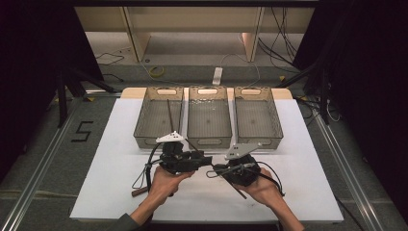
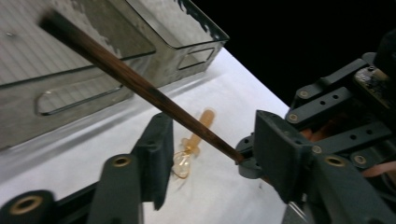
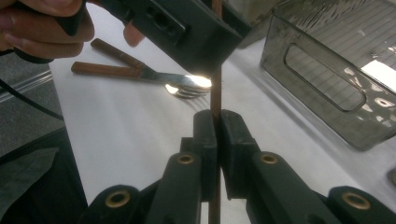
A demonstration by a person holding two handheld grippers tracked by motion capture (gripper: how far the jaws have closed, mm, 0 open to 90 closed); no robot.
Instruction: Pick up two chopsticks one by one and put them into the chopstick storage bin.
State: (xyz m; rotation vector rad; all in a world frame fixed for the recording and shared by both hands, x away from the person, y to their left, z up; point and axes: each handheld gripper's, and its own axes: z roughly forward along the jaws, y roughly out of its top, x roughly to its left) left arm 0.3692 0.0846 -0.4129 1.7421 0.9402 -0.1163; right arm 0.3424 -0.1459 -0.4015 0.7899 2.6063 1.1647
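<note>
In the left bin one thin dark stick already lies lengthwise. Just in front of that bin, your left gripper stands half wide, with the brown wooden chopstick running between its jaws, neither pad pressing on it as far as the left gripper view shows. The chopstick looks light, stiff and smooth, so it will likely pivot or slide if pinched near one end. Take it close to the middle of the bare length, pads square across the shaft. To the right, your right gripper is clamped tight on the same chopstick, which passes straight up through the pads above the white table.
</note>
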